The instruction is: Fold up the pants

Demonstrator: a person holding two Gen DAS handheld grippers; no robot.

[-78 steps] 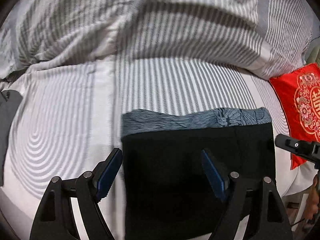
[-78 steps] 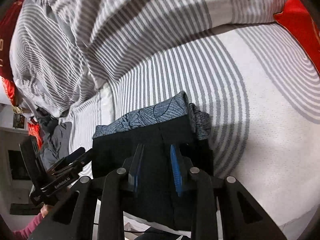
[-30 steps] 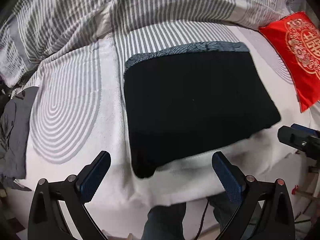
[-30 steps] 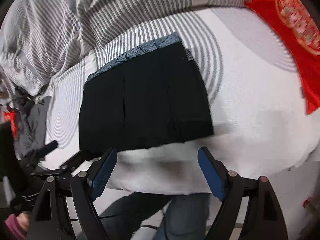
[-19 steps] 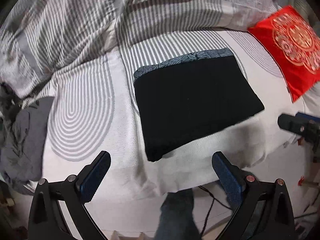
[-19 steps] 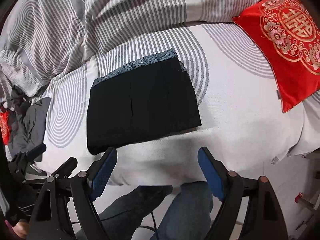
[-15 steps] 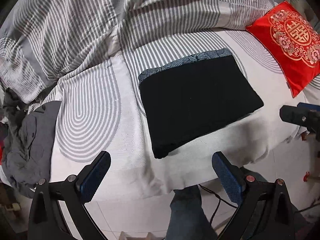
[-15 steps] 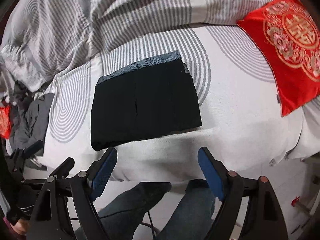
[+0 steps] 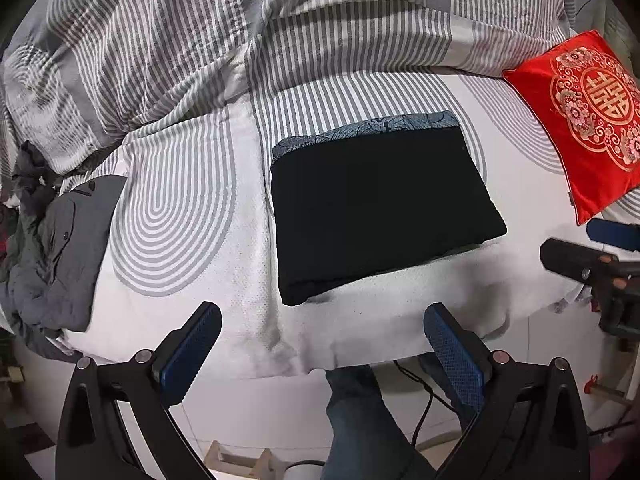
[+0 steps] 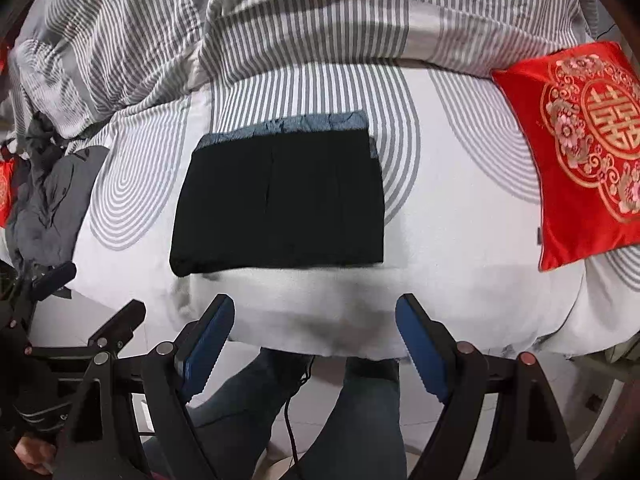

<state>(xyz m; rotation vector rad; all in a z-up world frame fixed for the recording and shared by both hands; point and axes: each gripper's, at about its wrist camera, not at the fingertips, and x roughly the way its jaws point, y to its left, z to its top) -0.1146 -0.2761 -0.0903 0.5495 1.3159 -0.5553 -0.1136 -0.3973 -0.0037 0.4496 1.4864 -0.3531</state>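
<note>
I see the black pants folded into a flat, matte rectangle on the bed, a blue-grey leaf-patterned band running along the far edge. The bed sheet is white and textured, printed with grey concentric arches. Behind it lies a rumpled grey-and-white striped duvet. A satiny red cushion with gold embroidery sits well to the right of the pants; a crumpled grey garment is heaped at the left edge.

My left claw is spread wide and empty, its blue textured pads over the near bed edge, clear of the pants. My right claw is likewise spread wide, holding nothing.

The right wrist view shows a vertical crease down the pants and a second red cushion at far left; the left view shows neither. Both views show jeans-clad legs below.
</note>
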